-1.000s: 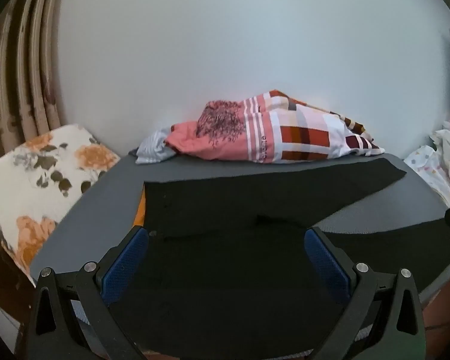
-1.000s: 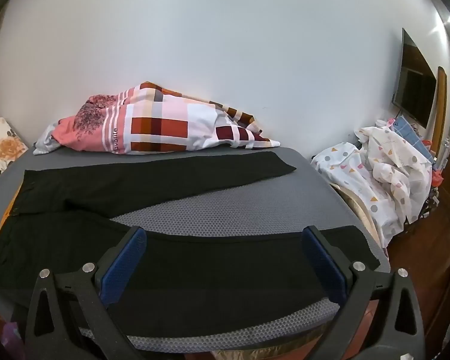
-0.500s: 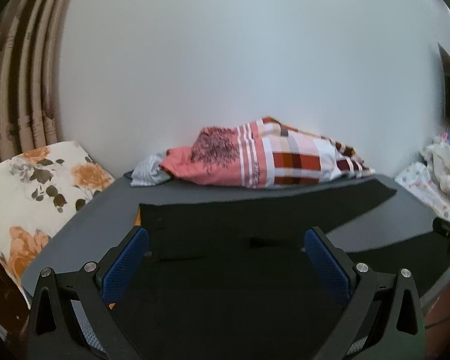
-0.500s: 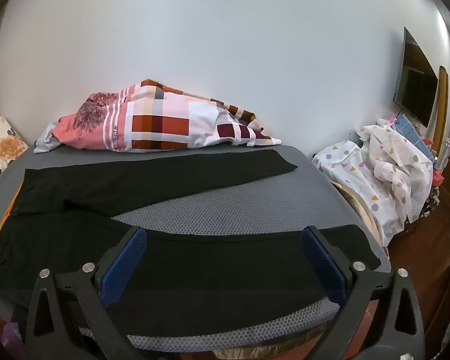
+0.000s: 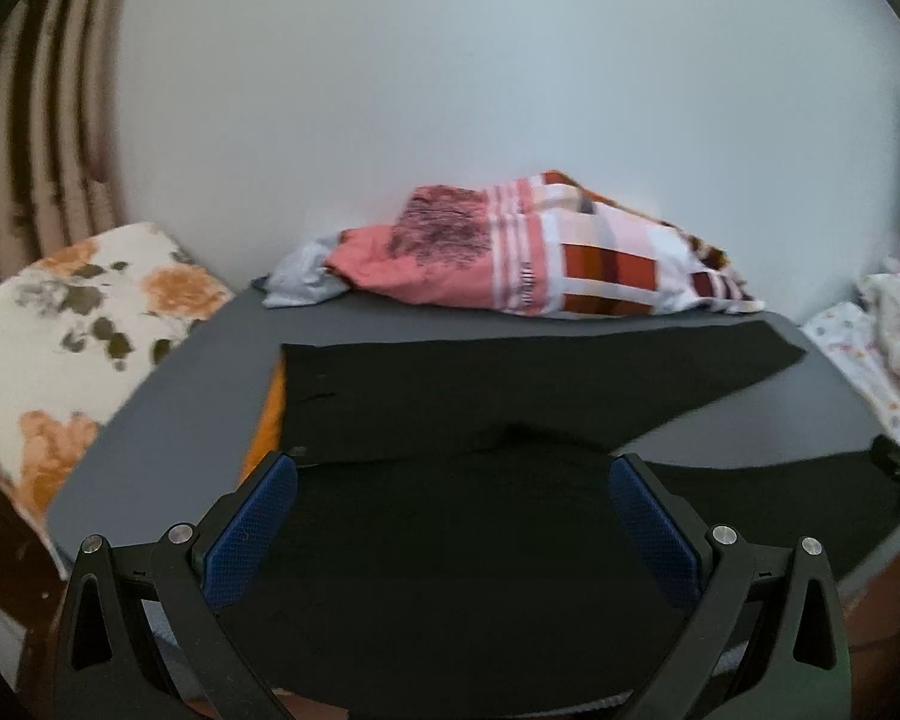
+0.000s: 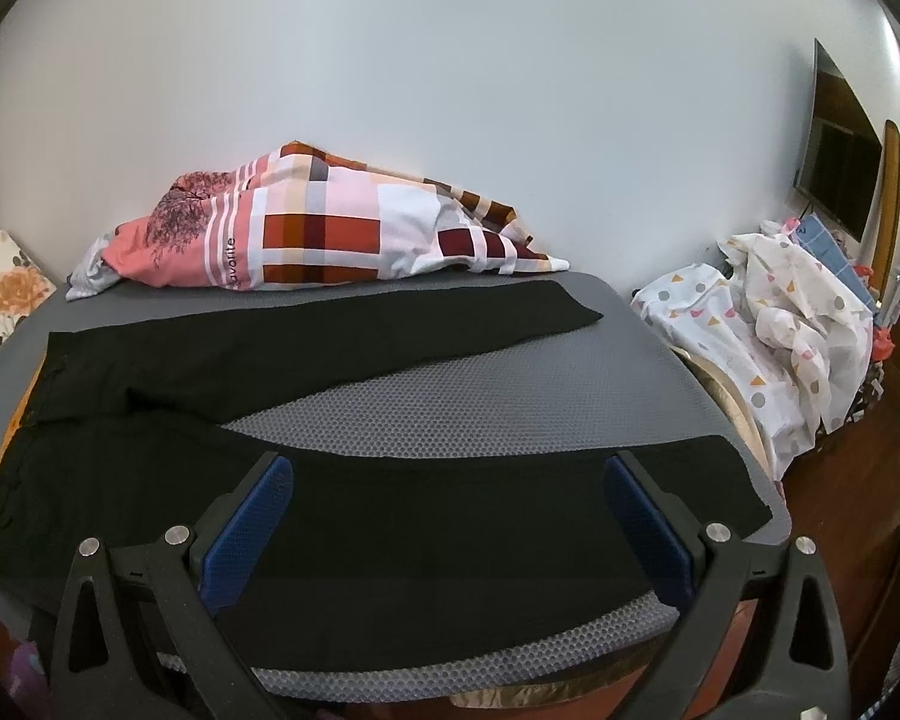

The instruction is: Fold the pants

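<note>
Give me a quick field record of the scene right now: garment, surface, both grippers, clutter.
garment: black pants, spread flat, legs splayed apart in a V, unfolded
surface: grey mat
waist end: toward the left gripper
near leg: under the right gripper
left gripper: open, holding nothing
right gripper: open, holding nothing
clutter behind: plaid bedding against the wall
clutter right: white patterned cloth pile off the mat
fold status: not started

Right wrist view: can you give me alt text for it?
Black pants lie spread flat on a grey mat, legs splayed apart toward the right. The open right gripper hovers over the near leg; a plaid blanket is bunched by the wall.
</note>
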Demonstrator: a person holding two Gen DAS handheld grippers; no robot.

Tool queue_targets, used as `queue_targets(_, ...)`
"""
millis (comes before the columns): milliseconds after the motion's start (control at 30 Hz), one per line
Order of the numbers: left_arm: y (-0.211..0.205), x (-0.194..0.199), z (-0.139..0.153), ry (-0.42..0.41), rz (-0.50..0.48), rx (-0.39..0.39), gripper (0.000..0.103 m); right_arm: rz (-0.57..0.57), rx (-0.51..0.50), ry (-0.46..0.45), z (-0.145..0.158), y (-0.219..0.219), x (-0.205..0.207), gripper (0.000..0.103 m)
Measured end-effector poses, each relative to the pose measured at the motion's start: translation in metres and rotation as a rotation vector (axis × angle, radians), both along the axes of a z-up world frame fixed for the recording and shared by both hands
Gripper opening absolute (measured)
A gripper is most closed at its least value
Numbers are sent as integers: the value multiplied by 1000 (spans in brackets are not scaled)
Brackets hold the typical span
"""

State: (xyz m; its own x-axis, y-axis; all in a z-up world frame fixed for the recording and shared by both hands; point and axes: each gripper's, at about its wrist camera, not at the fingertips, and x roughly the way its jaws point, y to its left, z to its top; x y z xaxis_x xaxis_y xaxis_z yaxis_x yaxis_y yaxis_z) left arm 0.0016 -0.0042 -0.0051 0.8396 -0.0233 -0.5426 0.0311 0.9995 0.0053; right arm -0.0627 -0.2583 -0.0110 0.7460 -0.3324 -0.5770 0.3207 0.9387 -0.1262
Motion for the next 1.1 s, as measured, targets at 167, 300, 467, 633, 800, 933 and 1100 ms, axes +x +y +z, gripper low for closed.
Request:
queue_targets(167,-6,5,-3,35,-1,29,103,2,5,21,-2,2,9,102)
queue_targets(300,-7,10,-3,39,-11,42,103,11,9,30,-3,5,14,102)
queue_targets(467,1,10,2,28,-2,21,103,24,8,45,-3,8,19,102)
queue_targets(633,9,15,7,43,15,32,103,46,-3,55,-2,15,24,102)
queue_targets(800,29,28,12,58,40,26,103,83,-19,62,2,25,29,102)
queue_targets(933,61,48,13,71,46,21,103,132,-19,65,5,34,36,102)
queue_targets(1100,113,90,-3,161,-12,-28,103,201,-21,89,-2,48,48,102)
